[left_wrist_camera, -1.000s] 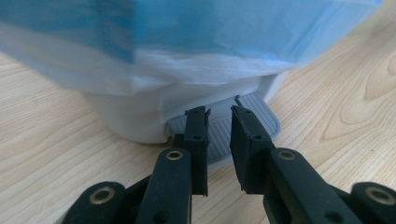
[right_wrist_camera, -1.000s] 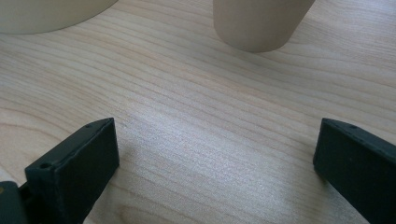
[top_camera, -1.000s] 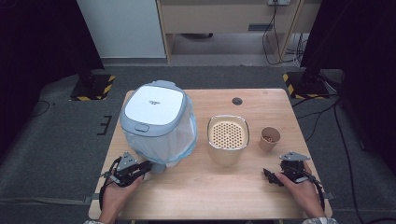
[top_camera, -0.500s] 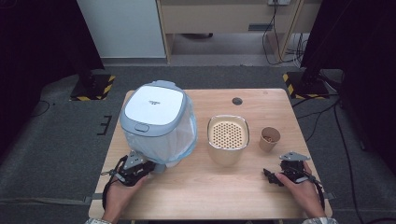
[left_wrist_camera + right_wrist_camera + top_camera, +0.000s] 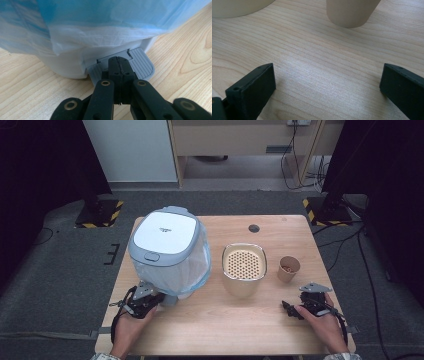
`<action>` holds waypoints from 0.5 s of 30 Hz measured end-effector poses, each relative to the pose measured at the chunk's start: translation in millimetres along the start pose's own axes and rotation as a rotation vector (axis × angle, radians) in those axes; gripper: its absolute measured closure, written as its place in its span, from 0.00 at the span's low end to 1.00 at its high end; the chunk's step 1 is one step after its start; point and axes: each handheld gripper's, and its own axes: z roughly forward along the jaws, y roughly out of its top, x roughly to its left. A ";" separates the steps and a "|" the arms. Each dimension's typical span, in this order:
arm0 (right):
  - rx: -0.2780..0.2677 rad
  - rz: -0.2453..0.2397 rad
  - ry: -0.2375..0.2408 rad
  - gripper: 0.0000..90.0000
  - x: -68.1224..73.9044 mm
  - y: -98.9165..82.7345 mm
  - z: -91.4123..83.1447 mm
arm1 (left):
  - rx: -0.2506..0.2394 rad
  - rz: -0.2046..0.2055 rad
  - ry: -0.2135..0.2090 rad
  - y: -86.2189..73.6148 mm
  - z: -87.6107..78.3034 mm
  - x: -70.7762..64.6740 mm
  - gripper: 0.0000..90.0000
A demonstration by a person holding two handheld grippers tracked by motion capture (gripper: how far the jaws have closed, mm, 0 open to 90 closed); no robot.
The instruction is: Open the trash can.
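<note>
Resting over grey pedal [image 5: 136, 65], closed fingers [image 5: 117, 65], nothing between.

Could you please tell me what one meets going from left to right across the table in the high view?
Left gripper → pedal bin with blue liner → perforated beige container → small paper cup → right gripper.

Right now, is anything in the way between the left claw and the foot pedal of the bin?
Nothing visible. The left claw, shut, sits right over the grey pedal at the foot of the bin. The blue bag hangs above the pedal, not across it.
</note>
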 end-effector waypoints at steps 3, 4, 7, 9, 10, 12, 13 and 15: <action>0.000 0.000 0.000 0.01 0.0 0.0 0.0 | 0.006 0.009 0.009 0.6 0.9 -1.5 1.00; 0.000 0.000 0.000 0.01 0.0 0.0 0.0 | 0.006 0.009 0.009 0.6 0.9 -1.5 1.00; 0.000 0.000 0.000 0.01 0.0 0.0 0.0 | 0.013 0.019 0.019 1.3 2.2 -2.8 1.00; 0.000 0.000 0.000 0.01 0.0 0.0 0.0 | 0.015 0.015 0.019 1.2 2.6 -2.7 1.00; 0.000 0.000 0.000 0.01 0.0 0.0 0.0 | 0.018 0.012 0.018 1.3 2.6 -2.3 1.00; 0.000 0.000 0.000 0.01 0.0 0.0 0.0 | 0.020 0.008 0.016 1.1 2.7 -1.9 1.00; 0.000 0.000 0.000 0.01 0.0 0.0 0.0 | 0.019 0.008 0.015 0.9 2.8 -1.9 1.00; 0.000 0.000 0.000 0.01 0.0 0.0 0.0 | 0.020 0.016 0.015 0.4 3.5 -2.1 1.00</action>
